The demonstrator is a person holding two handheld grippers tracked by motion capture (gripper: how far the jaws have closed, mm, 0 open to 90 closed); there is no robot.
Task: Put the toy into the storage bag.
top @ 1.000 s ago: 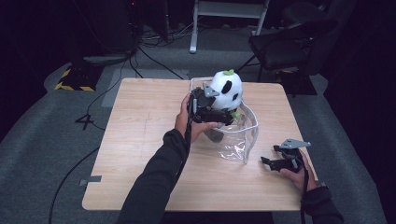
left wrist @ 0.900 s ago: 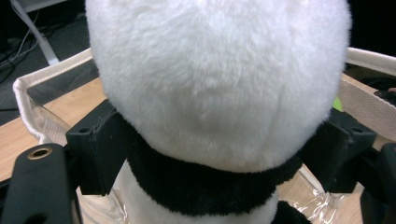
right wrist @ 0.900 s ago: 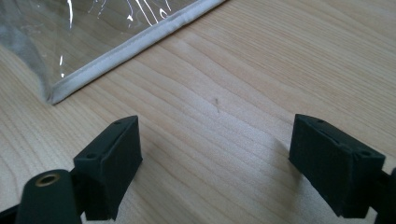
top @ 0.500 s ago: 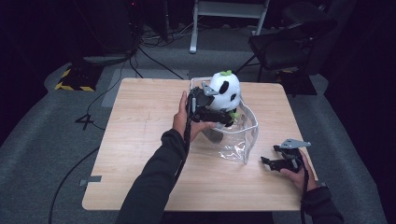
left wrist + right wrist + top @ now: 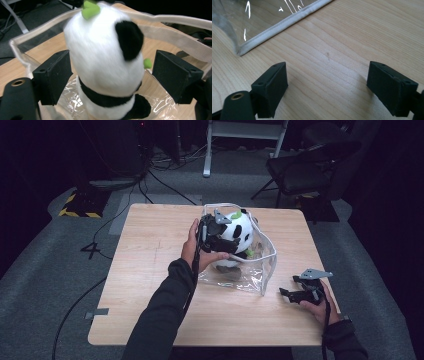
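A black-and-white panda plush (image 5: 240,231) with green tufts sits upright inside a clear plastic bag (image 5: 268,251) with white trim, at the middle of the table. My left gripper (image 5: 229,240) reaches in from the left, its jaws on either side of the panda (image 5: 105,62). Those jaws have just been opening. In the left gripper view (image 5: 112,65) one jaw lies against the fur and a gap shows at the other. My right gripper (image 5: 290,286) rests open near the table's right front edge. Nothing is between its jaws (image 5: 327,80), and the bag's trimmed corner (image 5: 282,25) lies just beyond them.
The wooden table (image 5: 150,270) has bare surface to the left and front of the bag. On the floor beyond the table are a dark chair (image 5: 300,165), a white stand (image 5: 245,132) and cables (image 5: 125,195).
The panda has sunk lower into the bag, and the left gripper's jaws have spread a little around it. Both hands stay where they were.
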